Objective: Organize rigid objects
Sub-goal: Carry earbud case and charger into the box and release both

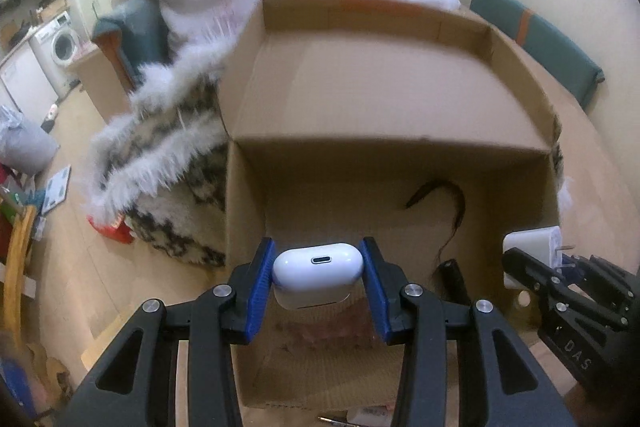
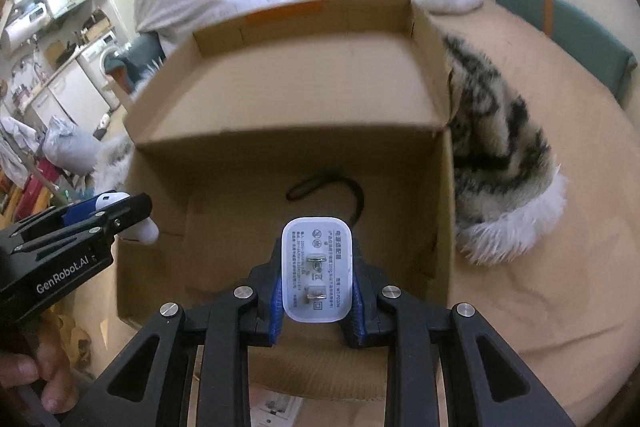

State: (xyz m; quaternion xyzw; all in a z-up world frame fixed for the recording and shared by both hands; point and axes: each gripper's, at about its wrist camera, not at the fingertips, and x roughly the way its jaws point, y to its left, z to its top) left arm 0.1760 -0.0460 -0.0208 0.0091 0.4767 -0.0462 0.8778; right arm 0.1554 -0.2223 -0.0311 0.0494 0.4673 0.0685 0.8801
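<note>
Left gripper (image 1: 318, 281) clamps the slick earbud case (image 1: 318, 273), right gripper (image 2: 317, 297) the charger (image 2: 317, 273); either may slip out ahead of the cardboard box (image 1: 248, 211).

Warm dim light; fisheye warp, blurred edges.

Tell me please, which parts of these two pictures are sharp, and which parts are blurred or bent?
Left wrist view: the earbud case is sharp, the cardboard box rim smeared and bowed by the fisheye. Right wrist view: the charger print is legible, the box flap blurred, the corners dark.
</note>
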